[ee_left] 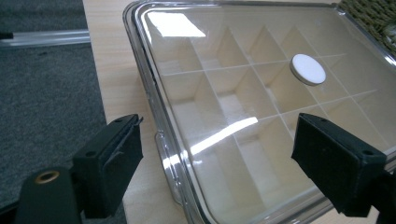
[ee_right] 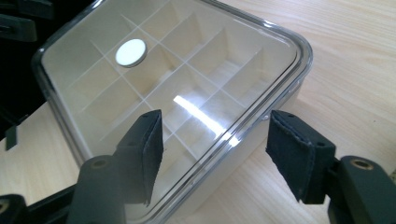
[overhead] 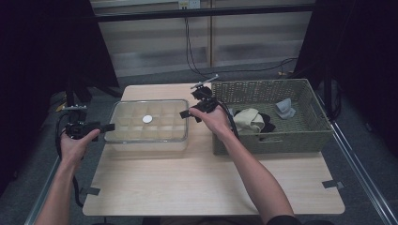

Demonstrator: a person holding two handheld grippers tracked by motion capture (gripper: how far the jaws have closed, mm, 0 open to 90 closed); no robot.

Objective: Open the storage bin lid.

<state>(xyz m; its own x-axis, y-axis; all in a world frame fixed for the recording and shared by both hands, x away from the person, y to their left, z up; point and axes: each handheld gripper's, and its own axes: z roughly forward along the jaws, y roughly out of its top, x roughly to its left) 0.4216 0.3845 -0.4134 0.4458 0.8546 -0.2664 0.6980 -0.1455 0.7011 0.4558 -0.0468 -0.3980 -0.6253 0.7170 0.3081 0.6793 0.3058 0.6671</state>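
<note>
While both tongs sit at opposite ends of one box, the scene reads so:

Box: a clear lidded organiser box (overhead: 148,123) divided into cream compartments, standing on the left half of the wooden surface (overhead: 211,183).
Lid: a transparent lid (ee_left: 243,93) on the box, with a white round disc (ee_left: 307,69) near its middle.
Left tongs: the left tongs (overhead: 109,127) are at the box's left end, jaws spread wide; in the left gripper view the lid's edge lies between them, untouched.
Right tongs: the right tongs (overhead: 187,113) hover at the box's far right corner, jaws apart, gripping nothing.
Basket: a woven basket (overhead: 272,136) just right of the box, holding a beige cloth (overhead: 248,120) and a grey cloth (overhead: 285,108).
</note>
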